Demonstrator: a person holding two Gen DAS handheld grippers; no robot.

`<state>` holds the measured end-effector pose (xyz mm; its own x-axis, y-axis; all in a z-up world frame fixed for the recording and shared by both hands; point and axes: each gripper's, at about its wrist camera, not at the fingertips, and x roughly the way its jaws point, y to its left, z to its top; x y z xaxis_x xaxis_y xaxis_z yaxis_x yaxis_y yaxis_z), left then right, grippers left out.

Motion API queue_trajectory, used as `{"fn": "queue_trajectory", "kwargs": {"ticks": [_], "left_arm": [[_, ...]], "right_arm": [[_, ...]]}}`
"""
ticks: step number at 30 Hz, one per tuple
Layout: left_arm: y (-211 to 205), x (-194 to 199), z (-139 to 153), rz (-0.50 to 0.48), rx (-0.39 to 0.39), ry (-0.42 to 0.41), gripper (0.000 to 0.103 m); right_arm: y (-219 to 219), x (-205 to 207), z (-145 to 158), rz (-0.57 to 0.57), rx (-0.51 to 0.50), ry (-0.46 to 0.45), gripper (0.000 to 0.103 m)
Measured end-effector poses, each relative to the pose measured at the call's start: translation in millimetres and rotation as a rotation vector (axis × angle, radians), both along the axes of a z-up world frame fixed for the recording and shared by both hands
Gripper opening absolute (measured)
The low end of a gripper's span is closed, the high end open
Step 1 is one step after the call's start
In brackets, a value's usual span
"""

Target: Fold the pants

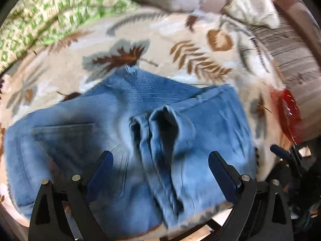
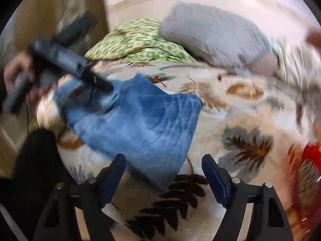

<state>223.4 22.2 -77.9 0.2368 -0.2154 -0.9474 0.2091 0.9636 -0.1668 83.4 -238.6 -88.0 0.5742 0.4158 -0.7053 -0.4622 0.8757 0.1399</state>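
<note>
Blue denim pants [image 1: 124, 140] lie folded in a compact bundle on a leaf-patterned blanket [image 1: 180, 40], with a back pocket at the left and a bunched ridge of cloth in the middle. My left gripper [image 1: 160, 154] is open and empty just above the bundle. In the right wrist view the pants [image 2: 140, 124] lie ahead and to the left. My right gripper [image 2: 163, 157] is open and empty over their near corner. The left gripper [image 2: 96, 80] shows there at the far left, held by a hand, over the pants' far end.
A green checked cloth [image 2: 138, 42] and a grey pillow [image 2: 212, 32] lie at the far side of the bed. A red object [image 1: 289, 112] lies at the right, blurred. Striped fabric [image 1: 286, 52] sits at the far right. The blanket [image 2: 240, 110] spreads right of the pants.
</note>
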Motion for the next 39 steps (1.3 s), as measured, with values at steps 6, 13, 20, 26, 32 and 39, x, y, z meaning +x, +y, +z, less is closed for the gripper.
{"fn": "queue_trajectory", "kwargs": {"ticks": [6, 13, 20, 26, 32, 39], "left_arm": [[-24, 29, -32, 0.011, 0.091, 0.050, 0.092], [-12, 4, -15, -0.092, 0.040, -0.021, 0.009], [2, -5, -21, -0.093, -0.016, -0.045, 0.009], [7, -6, -26, -0.082, -0.060, -0.080, 0.009], [-3, -13, 16, -0.167, -0.208, -0.237, 0.007], [-16, 25, -36, -0.125, -0.066, -0.062, 0.015]], "right_arm": [[-8, 39, -27, -0.105, 0.169, 0.170, 0.081], [-15, 47, -31, -0.138, 0.256, 0.176, 0.079], [2, 80, -10, -0.157, 0.177, 0.098, 0.079], [43, 134, -29, -0.123, 0.047, 0.163, 0.065], [36, 126, -22, -0.118, 0.014, 0.108, 0.014], [11, 132, -39, -0.252, 0.089, 0.190, 0.015]]}}
